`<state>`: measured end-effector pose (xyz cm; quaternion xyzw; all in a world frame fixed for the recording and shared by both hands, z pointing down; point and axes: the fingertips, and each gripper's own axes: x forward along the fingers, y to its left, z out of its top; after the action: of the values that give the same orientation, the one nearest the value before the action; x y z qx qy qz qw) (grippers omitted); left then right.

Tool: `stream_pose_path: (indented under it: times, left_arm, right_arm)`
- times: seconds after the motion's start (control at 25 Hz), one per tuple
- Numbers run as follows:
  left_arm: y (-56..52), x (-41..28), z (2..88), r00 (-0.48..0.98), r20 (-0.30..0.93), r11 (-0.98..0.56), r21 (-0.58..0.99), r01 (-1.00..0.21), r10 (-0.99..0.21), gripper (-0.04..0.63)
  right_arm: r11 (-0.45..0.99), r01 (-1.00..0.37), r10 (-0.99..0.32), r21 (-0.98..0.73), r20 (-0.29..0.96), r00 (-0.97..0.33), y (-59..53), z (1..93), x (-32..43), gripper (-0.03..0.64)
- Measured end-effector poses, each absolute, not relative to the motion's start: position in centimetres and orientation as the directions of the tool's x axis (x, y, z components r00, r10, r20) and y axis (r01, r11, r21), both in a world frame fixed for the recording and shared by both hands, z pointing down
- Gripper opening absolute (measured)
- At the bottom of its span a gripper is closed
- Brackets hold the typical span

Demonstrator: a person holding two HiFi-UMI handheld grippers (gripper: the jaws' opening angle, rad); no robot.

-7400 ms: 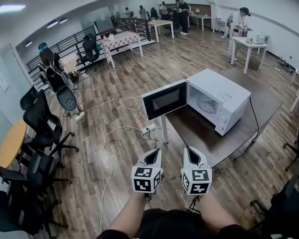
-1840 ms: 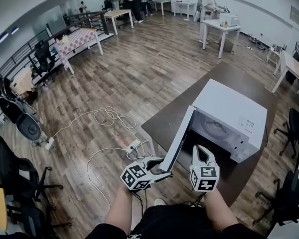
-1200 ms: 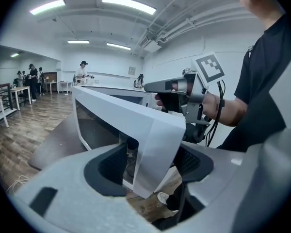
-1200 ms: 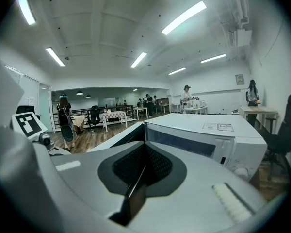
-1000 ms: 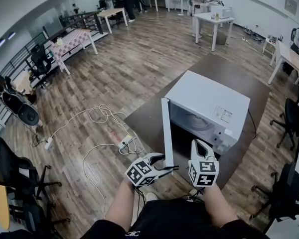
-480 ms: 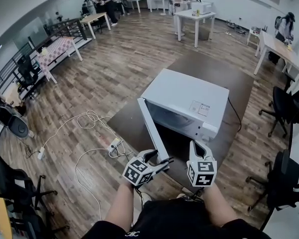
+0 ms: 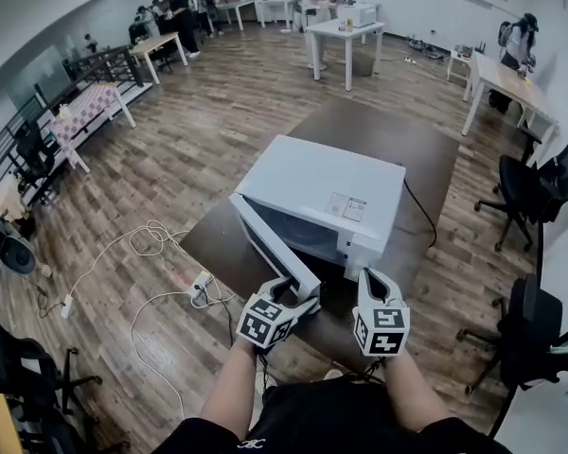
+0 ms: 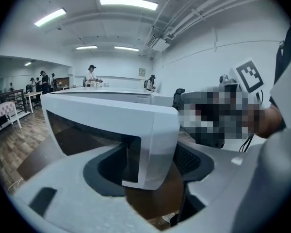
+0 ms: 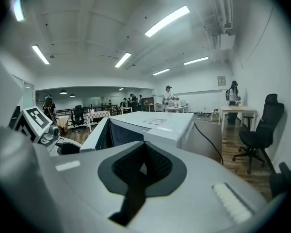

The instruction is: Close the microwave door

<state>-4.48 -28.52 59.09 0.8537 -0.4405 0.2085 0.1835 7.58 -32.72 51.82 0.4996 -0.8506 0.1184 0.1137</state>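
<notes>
Closing step: the door (image 7: 270, 239) is part-way through its swing. It stands ajar, hinged at the left of the microwave (image 7: 312, 183), with its free edge out toward the person.
Task thing, place: the microwave sits on the dark desk (image 7: 398, 149) near the desk's near edge, its cavity facing the person.
Left hand-held gripper (image 7: 298, 296): the jaws are wide and have just been opening. The door's free edge stands between them. The right pad is clear of the door. The left jaw lies on the door's outer side, and I cannot tell whether it touches.
Right hand-held gripper (image 7: 369, 280): the jaws are together with nothing between them. It hangs just right of the door's free edge, in front of the microwave's control side.
Progress: I judge the door more than half shut and not yet latched.
Next move: it likely calls for a push on the outer face that follows the door's arc into the cavity, then a firm last press to catch the latch. The right hand-held gripper looks close to the narrowing gap and should be clear of it before the door comes home.
Risk: too hard a shove could slide the microwave on the desk.
Count, task things: one microwave, one door, one desk under it, two hand-held grippers.
Count, other: one black cord (image 7: 418, 218) behind the microwave and one power strip (image 7: 201, 287) on the floor. Several people stand at far tables, too small to count.
</notes>
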Motion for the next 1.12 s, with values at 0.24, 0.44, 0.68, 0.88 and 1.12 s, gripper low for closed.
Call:
stream_pose_path:
  times: [0.24,0.44,0.68,0.88,1.12]
  left_arm:
    - [-31.1,-2.7,59.0,0.509,0.506,-0.528,0.12,-0.841,-0.696,0.311]
    - [-32.8,-1.7,59.1,0.503,0.499,-0.523,0.111,-0.845,-0.706,0.311]
    - [-34.9,-0.4,59.3,0.504,0.499,-0.526,0.109,-0.844,-0.705,0.274]
    - [-37.3,0.9,59.3,0.488,0.502,-0.516,0.095,-0.851,-0.714,0.252]
    - [-38.0,1.1,59.3,0.498,0.485,-0.517,0.106,-0.85,-0.719,0.252]
  right_arm:
    - [0.447,-0.891,-0.837,-0.082,0.314,-0.448,-33.9,52.1,10.2,0.009]
    - [0.424,-0.902,-0.849,-0.085,0.308,-0.428,-34.8,52.1,11.8,0.009]
    - [0.391,-0.916,-0.863,-0.087,0.311,-0.398,-35.3,52.5,13.9,0.009]
    - [0.353,-0.931,-0.876,-0.093,0.317,-0.364,-36.1,52.9,16.1,0.009]
    - [0.323,-0.942,-0.885,-0.095,0.323,-0.336,-36.9,53.3,17.6,0.009]
